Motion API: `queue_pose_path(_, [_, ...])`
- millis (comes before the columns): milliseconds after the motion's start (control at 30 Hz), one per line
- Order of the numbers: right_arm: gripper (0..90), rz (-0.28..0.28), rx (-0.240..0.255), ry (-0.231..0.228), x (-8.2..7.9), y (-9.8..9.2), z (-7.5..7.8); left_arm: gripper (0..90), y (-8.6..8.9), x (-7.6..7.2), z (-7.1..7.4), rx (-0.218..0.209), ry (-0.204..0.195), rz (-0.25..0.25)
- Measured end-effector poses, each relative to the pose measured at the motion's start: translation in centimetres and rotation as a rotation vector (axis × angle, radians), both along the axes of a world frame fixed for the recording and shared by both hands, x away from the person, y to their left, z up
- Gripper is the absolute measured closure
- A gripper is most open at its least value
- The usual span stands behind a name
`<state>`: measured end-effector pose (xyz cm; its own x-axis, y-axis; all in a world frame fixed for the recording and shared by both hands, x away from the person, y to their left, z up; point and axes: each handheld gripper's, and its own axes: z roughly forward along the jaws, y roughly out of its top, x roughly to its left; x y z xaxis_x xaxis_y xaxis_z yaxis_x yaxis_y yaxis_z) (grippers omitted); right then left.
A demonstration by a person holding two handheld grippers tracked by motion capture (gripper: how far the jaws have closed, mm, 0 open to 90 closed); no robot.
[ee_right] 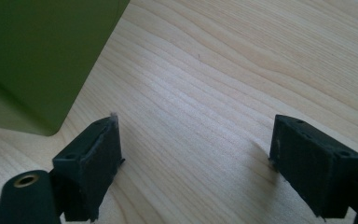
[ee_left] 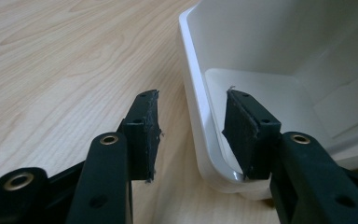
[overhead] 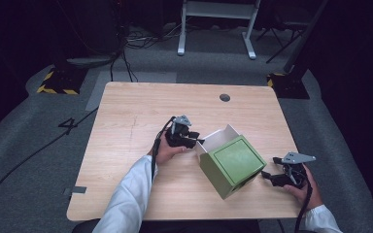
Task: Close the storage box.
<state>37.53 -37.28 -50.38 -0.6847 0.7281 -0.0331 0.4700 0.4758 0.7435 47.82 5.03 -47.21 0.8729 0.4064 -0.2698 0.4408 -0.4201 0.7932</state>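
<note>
Left tool (ee_left: pixel 191 135) part-open astride white rim of green box (overhead: pixel 233 165), right tool (ee_right: pixel 196 163) wide open, empty, beside box

A rectangular light-wood table (overhead: pixel 126 126) with a round dark grommet hole (overhead: pixel 225 97) carries a green box with white inside (overhead: pixel 233 165), lying between the two grippers.

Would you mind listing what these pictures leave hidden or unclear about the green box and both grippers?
- Green box with white inside, high view: its opening faces away, so the contents stay hidden.
- Left gripper, its own view: the white wall stands between the open jaws; contact unclear.
- Right gripper, its own view: the frame edge crops the box.
</note>
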Motion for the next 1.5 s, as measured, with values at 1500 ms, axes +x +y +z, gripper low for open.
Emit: queue_pose_path(1500, [16.5, 0.0, -0.001, -0.001, 0.0, 0.0, 0.0, 44.6, -3.7, -5.9, 1.5, 0.168, -0.141, 0.006])
